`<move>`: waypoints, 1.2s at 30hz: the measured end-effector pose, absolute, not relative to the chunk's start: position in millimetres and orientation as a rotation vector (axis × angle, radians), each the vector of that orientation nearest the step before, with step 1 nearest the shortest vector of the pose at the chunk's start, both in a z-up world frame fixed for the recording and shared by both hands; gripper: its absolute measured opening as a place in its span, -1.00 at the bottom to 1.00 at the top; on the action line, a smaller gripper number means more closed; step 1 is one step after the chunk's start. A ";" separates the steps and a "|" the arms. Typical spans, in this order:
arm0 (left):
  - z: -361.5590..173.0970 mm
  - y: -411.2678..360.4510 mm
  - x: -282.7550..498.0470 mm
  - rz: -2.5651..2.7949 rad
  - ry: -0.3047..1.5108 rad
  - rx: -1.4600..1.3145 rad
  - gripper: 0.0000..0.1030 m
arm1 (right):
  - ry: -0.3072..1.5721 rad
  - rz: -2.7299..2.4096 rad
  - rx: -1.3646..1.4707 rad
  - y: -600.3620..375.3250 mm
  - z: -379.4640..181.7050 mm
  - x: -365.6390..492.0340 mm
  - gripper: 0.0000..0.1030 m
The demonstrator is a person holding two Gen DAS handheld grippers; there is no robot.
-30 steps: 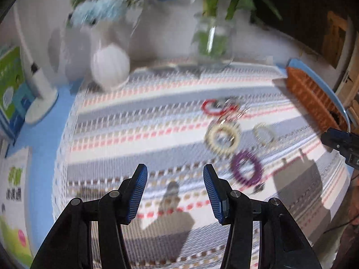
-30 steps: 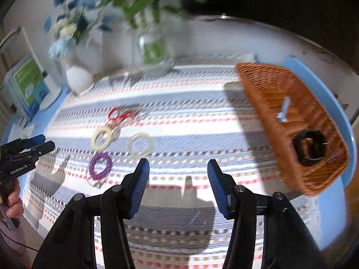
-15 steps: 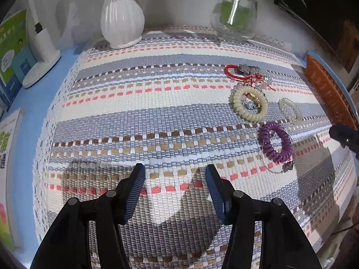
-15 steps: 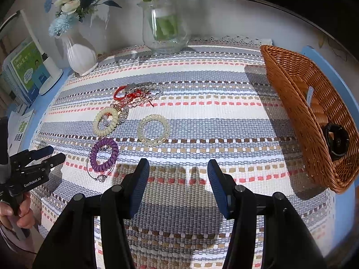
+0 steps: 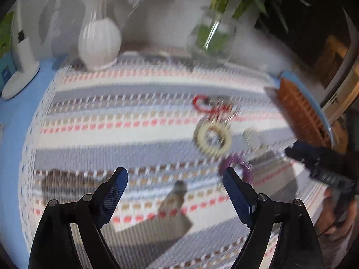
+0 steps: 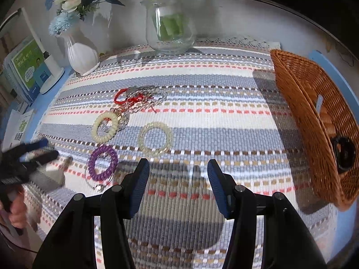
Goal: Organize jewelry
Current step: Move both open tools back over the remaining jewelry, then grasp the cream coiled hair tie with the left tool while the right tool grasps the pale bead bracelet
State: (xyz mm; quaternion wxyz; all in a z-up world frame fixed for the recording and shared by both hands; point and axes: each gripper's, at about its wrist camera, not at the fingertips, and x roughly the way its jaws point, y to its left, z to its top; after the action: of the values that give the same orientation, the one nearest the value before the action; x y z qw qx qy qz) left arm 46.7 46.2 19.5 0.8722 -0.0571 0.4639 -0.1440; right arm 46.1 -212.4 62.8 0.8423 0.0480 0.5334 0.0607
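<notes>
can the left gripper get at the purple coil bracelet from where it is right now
Probably yes. The left gripper is empty with its jaws opening, and the purple coil bracelet lies flat on the striped cloth just beyond its right finger, apart from the other bracelets. Nothing stands between them.

- Green booklet (image 6: 28,63), left edge of the right wrist view: white print in a speech-bubble shape and a line on top, too small to read.
- White leaflet (image 6: 19,126) lying flat on the worktop (image 6: 332,67), below the booklet: a green emblem and a dark square code pattern, neither legible.
- Left tongs (image 6: 33,154), seen from the right wrist: a pale strip of lettering on the black body, blurred.
- Left wrist view: blurred throughout, nothing legible.
</notes>
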 end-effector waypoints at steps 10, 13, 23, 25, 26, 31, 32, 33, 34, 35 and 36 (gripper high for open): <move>-7.5 21.9 99.6 -0.401 1.054 -0.163 0.19 | 1.118 0.149 0.083 -210.5 47.7 72.4 -0.03; -15.0 10.2 101.7 -0.422 1.056 -0.129 -0.03 | 1.125 0.158 0.076 -209.1 41.8 77.3 -0.04; -17.5 -4.9 100.5 -0.421 1.009 -0.063 -0.75 | 1.149 0.180 0.087 -203.6 24.7 92.5 -0.04; -16.6 -11.1 97.2 -0.411 0.997 -0.028 -0.75 | 1.157 0.177 0.071 -200.3 22.0 95.3 -0.04; -16.6 -11.8 97.4 -0.409 0.993 -0.019 -0.75 | 1.160 0.175 0.061 -198.7 20.5 96.1 -0.05; -20.1 -11.2 102.1 -0.408 0.998 -0.034 -0.74 | 1.140 0.137 -0.026 -186.2 18.2 99.2 -0.41; -19.7 -10.3 101.6 -0.408 0.998 -0.035 -0.74 | 1.134 0.134 -0.041 -183.6 18.2 99.1 -0.52; -19.8 -10.5 101.7 -0.406 0.998 -0.035 -0.74 | 1.130 0.141 -0.043 -182.5 18.4 98.4 -0.61; -20.0 -11.1 101.9 -0.403 0.996 -0.031 -0.74 | 1.126 0.147 -0.044 -180.6 18.4 98.2 -0.72; -20.2 -11.6 101.6 -0.401 0.995 -0.027 -0.74 | 1.122 0.145 -0.054 -178.7 18.3 97.4 -0.75; -20.5 -12.5 101.7 -0.399 0.993 -0.022 -0.75 | 1.118 0.143 -0.066 -176.7 18.4 96.3 -0.77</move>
State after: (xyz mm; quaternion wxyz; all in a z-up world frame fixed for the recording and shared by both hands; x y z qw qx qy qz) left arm 101.7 -12.5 -20.5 0.8602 -0.0103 0.4731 -0.1903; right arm 96.3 -176.7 18.4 0.8448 -0.0315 0.5299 0.0679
